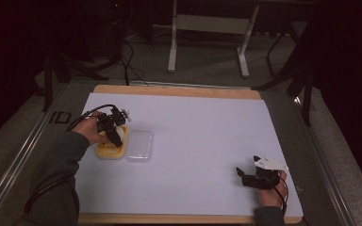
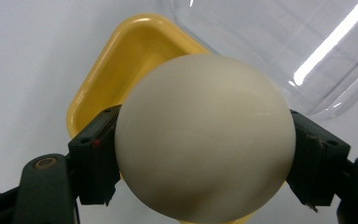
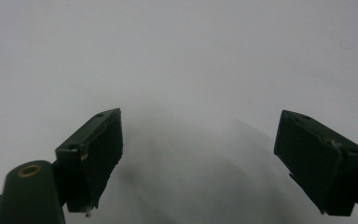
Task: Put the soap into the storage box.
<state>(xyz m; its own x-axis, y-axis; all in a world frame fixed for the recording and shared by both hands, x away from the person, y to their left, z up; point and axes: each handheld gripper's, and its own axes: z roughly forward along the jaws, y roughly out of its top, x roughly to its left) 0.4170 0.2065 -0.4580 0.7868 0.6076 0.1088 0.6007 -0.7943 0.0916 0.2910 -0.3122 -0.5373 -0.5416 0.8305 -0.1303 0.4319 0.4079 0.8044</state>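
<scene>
Cream ball [image 2: 204, 137] is pinched between the jaws of the left gripper [image 2: 204, 158], held over the yellow tray [image 2: 116, 65], whose contents are mostly hidden. Clear lid [image 1: 139, 146] lies just beside it. Right gripper [image 3: 209, 154] is spread wide over white sheet [image 3: 177, 56].

The white sheet [image 1: 202, 141] over the table lies bare across its middle and far half — a gripper could pass there freely; the only obstacles sit at the left, where a yellow tray [image 1: 107, 151] and a clear lid [image 1: 139, 146] lie side by side, touching or nearly so; the left gripper [image 1: 118, 140] hangs over the tray, its jaws taken up by a cream ball [image 2: 204, 137]; the right gripper [image 3: 198, 158] stands wide apart over bare sheet near the front right — nothing between its jaws.
</scene>
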